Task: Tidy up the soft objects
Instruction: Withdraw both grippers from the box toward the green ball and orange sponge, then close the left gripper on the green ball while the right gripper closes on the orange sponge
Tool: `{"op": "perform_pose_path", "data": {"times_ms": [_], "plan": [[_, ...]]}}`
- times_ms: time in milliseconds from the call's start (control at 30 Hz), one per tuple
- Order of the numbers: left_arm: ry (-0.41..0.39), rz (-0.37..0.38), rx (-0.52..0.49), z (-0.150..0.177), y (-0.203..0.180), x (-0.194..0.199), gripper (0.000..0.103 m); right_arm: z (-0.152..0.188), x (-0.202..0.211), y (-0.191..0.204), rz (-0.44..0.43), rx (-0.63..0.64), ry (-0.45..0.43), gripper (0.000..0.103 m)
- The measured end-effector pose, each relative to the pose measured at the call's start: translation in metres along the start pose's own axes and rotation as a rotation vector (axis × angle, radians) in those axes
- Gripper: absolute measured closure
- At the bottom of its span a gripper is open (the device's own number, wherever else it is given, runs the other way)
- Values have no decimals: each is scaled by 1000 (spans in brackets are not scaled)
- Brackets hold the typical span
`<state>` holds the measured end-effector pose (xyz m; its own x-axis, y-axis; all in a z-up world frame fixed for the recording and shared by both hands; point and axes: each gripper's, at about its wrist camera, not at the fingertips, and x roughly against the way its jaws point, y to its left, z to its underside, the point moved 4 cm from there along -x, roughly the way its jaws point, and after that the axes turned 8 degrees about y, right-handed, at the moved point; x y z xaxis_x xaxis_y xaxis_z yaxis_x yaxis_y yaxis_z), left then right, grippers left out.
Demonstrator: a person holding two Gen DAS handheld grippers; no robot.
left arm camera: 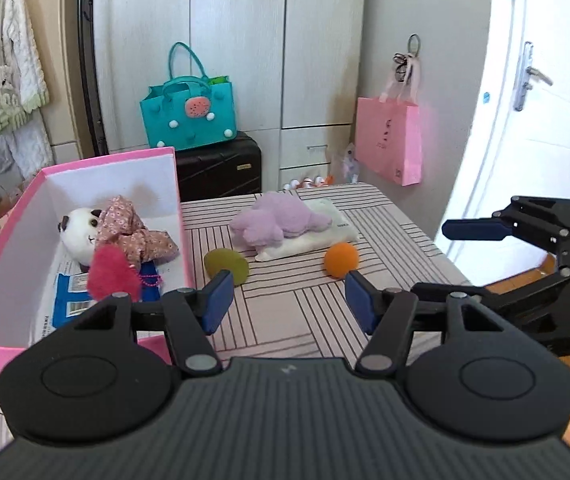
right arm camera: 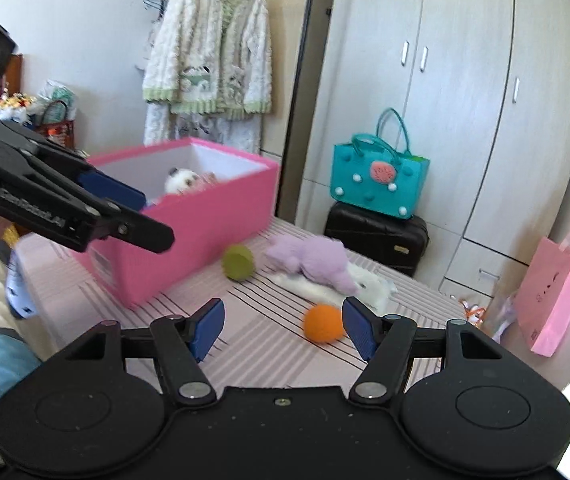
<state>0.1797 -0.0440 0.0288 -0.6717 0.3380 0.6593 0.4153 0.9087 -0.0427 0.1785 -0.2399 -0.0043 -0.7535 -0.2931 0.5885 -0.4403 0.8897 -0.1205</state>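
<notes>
Left gripper (left arm camera: 289, 300) hangs above the near part of the striped tablecloth (left arm camera: 285, 320), jaws spread wide, nothing between the blue pads (left arm camera: 219, 300). Right gripper (right arm camera: 281, 326) is likewise spread wide and empty, low over the table, with the orange ball (right arm camera: 323, 324) just inside its right pad in the right wrist view. From the left wrist view the right gripper sits off the table's right edge.

Pink box (left arm camera: 5, 248), white inside, stands on the table's left side. In it: a panda plush (left arm camera: 79, 236) wearing a pink floral cloth (left arm camera: 133, 232), a magenta fluffy piece (left arm camera: 111, 274) in front of it, and a blue-and-white printed packet (left arm camera: 67, 300) on the box floor.

On the cloth outside the box: a green ball (left arm camera: 227, 266) just beside the box's right wall, the orange ball further right, well apart from the green one. Behind them a purple plush toy (left arm camera: 279, 220) lies on top of a white pillow-like pouch (left arm camera: 325, 236).

Background: teal felt tote (left arm camera: 189, 116) on a black suitcase (left arm camera: 221, 164), pink paper bag (left arm camera: 391, 140) hanging from a hook on the wardrobe side, white-and-green knit cardigan (right arm camera: 209, 48) on a hanger.
</notes>
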Motion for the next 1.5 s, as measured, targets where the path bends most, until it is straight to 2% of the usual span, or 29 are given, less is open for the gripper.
{"op": "perform_pose_path", "data": {"times_ms": [200, 300, 400, 433, 500, 567, 667, 800, 933, 1100, 1167, 1233, 1333, 1400, 1433, 1500], "plan": [[-11, -156, -26, 1, -25, -42, 43, 19, -37, -30, -27, -40, 60, 34], [-29, -275, -8, -1, -28, -64, 43, 21, -47, -46, -72, -73, 54, 34], [-29, -349, 12, -3, -27, -85, 44, 23, -59, -62, -108, -111, 52, 33], [-44, -409, -8, -4, -30, -92, 45, 25, -63, -67, -118, -119, 58, 33], [-34, -466, -41, -7, -35, -105, 49, 26, -74, -75, -142, -142, 74, 33], [2, -466, -53, -11, -44, -116, 47, 29, -83, -84, -157, -159, 77, 34], [-38, -536, -113, -17, -57, -123, 47, 33, -95, -98, -176, -191, 89, 34], [9, -573, -77, -22, -46, -138, 47, 36, -104, -106, -225, -207, 101, 33], [118, -578, 15, -26, -26, -154, 47, 31, -112, -101, -229, -133, 110, 34], [124, -668, 37, -32, -17, -169, 47, 22, -118, -86, -250, -13, 111, 33], [145, -697, 18, -31, -17, -175, 46, 23, -120, -81, -254, 23, 112, 34], [156, -747, -55, -27, -23, -182, 46, 23, -122, -77, -258, 38, 117, 34], [178, -713, -34, -23, -22, -184, 45, 23, -127, -75, -263, 39, 114, 34], [182, -725, -41, -22, -22, -185, 45, 21, -131, -75, -256, 39, 114, 34], [181, -735, -45, -22, -23, -186, 47, 21, -133, -76, -257, 37, 116, 34], [180, -744, -42, -22, -21, -187, 57, 19, -138, -77, -249, 28, 117, 34]]}}
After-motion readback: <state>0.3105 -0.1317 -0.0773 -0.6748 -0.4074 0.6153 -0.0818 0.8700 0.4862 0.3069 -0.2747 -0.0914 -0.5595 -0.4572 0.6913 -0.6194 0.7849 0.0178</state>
